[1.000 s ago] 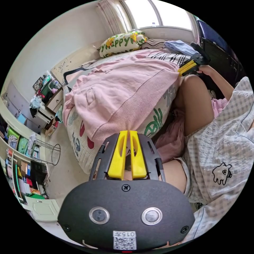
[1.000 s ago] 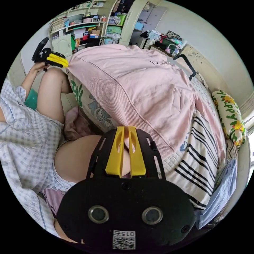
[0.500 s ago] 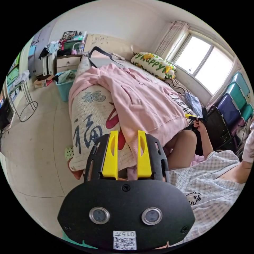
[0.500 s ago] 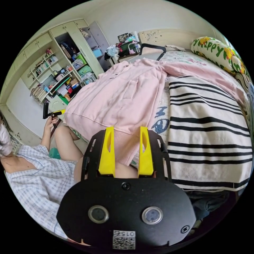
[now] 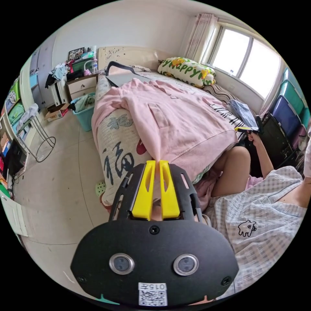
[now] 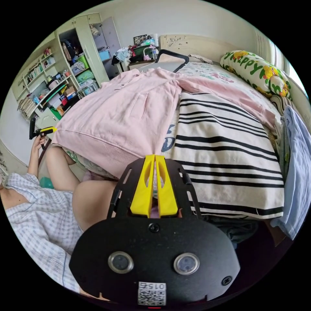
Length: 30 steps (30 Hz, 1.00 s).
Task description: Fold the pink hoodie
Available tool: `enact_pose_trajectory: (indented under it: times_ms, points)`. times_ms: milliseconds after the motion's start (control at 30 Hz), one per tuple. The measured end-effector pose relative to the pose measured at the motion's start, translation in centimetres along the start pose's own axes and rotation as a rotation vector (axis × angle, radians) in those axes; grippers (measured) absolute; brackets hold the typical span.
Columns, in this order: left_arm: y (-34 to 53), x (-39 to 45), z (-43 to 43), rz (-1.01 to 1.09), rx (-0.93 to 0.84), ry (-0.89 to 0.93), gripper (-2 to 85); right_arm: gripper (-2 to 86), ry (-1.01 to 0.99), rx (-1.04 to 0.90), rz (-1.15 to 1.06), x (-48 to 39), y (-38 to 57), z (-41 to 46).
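Hoodie: the pink hoodie lies spread over the bed, its ribbed hem hanging over the near edge
Left gripper: the left gripper has its jaws closed together on the hem at one corner
Right gripper: the right gripper has its jaws closed at the hem's other corner; whether cloth is pinched, cannot tell
Nearby: a striped blanket lies just beside the hoodie, a pillow behind it
Person: sits at the bed's edge in a checked shirt

Pillow at upper centre of left gripper view: green lettering "Happy". Bed cover, left of centre: large character "福".
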<state>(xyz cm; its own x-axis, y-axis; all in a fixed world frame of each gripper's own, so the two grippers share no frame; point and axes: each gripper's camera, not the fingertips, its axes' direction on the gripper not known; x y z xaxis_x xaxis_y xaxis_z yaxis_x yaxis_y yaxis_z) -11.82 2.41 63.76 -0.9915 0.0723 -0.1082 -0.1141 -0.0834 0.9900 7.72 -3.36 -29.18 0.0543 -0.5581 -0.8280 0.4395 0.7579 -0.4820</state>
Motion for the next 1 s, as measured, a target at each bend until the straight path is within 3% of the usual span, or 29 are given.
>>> enact_pose_trajectory:
  times_ms: [133, 200, 333, 433, 567, 733, 833, 1000]
  points:
    - [-0.2, -1.7, 0.2, -0.038, -0.009, 0.069, 3.3, -0.1, -0.062, 0.013, 0.005, 0.7, 0.0, 0.3]
    - [-0.1, -2.8, -0.7, -0.058, 0.003, 0.096, 5.6, 2.6, -0.188, 0.119, -0.001, 1.5, 0.2, -1.5]
    - [-1.1, -5.4, -4.0, -0.12, 0.174, 0.089, 8.0, 8.0, -0.156, 0.25, 0.028, 2.4, -1.4, -4.0]
    - [-4.9, -7.2, -3.4, -0.125, 0.212, 0.123, 9.3, 10.5, -0.143, 0.169, -0.01, 2.1, -5.9, -2.1]
    - [-10.6, -10.1, 3.2, -0.204, 0.03, 0.147, 12.4, 13.2, -0.065, -0.009, 0.05, 2.7, -11.4, 3.4]
    - [-12.4, -10.7, 7.6, -0.156, -0.08, 0.233, 7.4, 9.3, -0.072, -0.068, 0.064, 2.8, -12.7, 5.6]
    - [-12.0, -11.6, 6.7, -0.149, -0.039, 0.276, 3.7, 3.6, -0.05, -0.044, 0.047, 3.2, -12.4, 4.8]
    - [-9.9, -13.2, 5.9, -0.163, -0.013, 0.172, 2.3, 1.3, 0.036, -0.064, 0.063, 4.0, -10.8, 4.2]
